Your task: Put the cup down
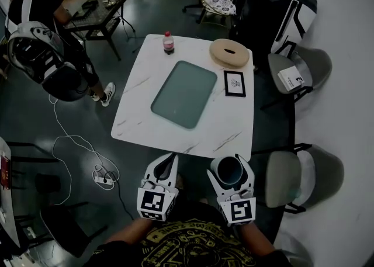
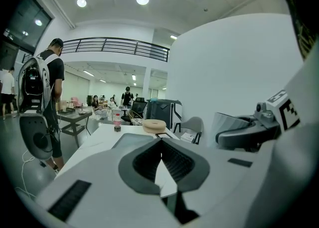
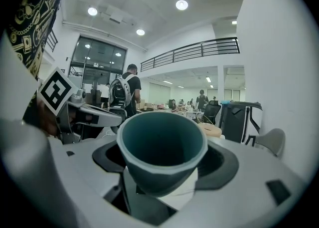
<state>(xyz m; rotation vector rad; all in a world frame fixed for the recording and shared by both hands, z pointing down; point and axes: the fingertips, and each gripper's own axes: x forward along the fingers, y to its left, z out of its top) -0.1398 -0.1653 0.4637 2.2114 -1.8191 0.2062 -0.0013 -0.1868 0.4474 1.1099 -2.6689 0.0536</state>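
A teal cup (image 1: pixel 227 170) sits upright between the jaws of my right gripper (image 1: pixel 230 159), which is shut on it just short of the table's near edge. In the right gripper view the cup (image 3: pixel 162 144) fills the middle, its mouth open and empty. My left gripper (image 1: pixel 170 157) hovers beside it to the left, shut, with nothing between its fingers (image 2: pixel 172 159). Ahead lies the white marble table (image 1: pixel 234 125) with a grey-green tray (image 1: pixel 184 93) at its middle.
On the table's far side stand a small bottle (image 1: pixel 168 42), a round wooden ring (image 1: pixel 231 53) and a black framed card (image 1: pixel 234 83). Grey chairs (image 1: pixel 304 64) (image 1: pixel 295 178) flank the right side. A person with a backpack (image 1: pixel 44 44) stands at left; a cable (image 1: pixel 102 175) lies on the floor.
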